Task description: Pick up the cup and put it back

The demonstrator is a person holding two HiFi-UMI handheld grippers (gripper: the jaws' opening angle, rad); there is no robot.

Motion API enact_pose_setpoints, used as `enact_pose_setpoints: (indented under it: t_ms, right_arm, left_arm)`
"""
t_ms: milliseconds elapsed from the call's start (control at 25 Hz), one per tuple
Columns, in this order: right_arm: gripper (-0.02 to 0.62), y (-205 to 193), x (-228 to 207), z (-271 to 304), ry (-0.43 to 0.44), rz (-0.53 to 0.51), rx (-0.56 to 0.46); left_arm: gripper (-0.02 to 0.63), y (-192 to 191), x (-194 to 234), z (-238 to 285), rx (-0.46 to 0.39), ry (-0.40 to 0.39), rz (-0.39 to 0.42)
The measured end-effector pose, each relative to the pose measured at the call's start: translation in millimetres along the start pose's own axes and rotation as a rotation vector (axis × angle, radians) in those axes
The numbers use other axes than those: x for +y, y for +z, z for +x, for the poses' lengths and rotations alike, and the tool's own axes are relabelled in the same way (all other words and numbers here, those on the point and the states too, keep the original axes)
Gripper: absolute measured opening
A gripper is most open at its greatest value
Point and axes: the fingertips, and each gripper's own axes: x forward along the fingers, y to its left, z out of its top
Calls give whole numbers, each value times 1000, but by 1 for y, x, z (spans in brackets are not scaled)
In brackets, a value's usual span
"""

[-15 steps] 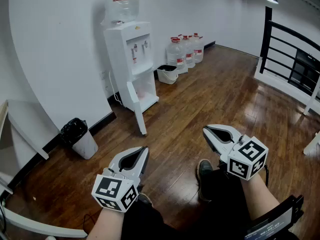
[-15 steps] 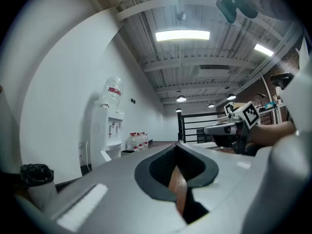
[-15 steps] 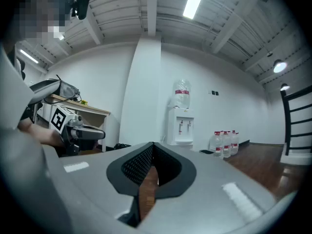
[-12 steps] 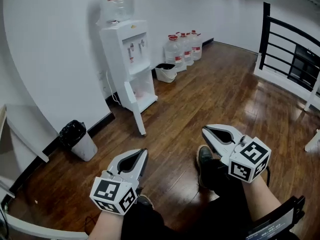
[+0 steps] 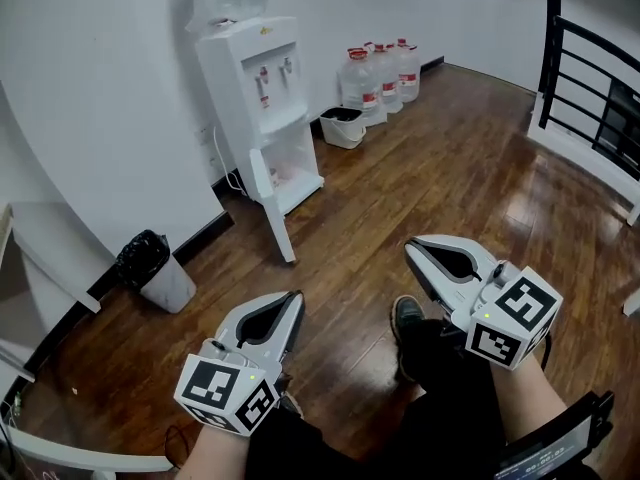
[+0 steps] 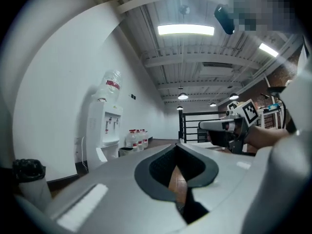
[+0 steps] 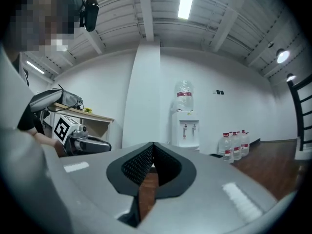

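Cup: in no view, so the pick has not begun.
Left gripper (image 5: 296, 296): fingers a little apart with nothing between them, held level over the legs (image 5: 450, 388), probably ready to take the cup.
Right gripper (image 5: 408, 250): fingers together and empty, level beside the left, seemingly spare for now.
Cooler (image 5: 262, 118): stands against the wall (image 5: 120, 88), well ahead of both grippers, its lower door (image 5: 272, 203) ajar. This is a likely home for the cup, so an approach looks due first.
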Motion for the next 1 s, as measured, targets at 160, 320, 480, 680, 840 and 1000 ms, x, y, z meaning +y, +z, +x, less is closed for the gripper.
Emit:
enact_pose_setpoints:
  t_ms: [160,320,480,680,840,1000]
  right_arm:
    - [2,6,-9,7,57,5,-12]
    - [2,17,-25,16,109,-3,-23]
    - [2,23,-45,16,148,2,-31]
    - [2,37,-80,20,176,5,-47]
    - [2,35,-99,42,197,4,-61]
    - [2,33,-115,58,235,6,-41]
  left_arm:
    - [212,5,12,3,-10,83,6]
    - [212,8,23,16,-10,150,7]
    - [212,14,18,35,-11,175,14]
    - [212,49,5,67,-31,145,-86]
    - [212,67,10,89,-41,125,-15]
    - [212,68,17,115,-46,146,-15]
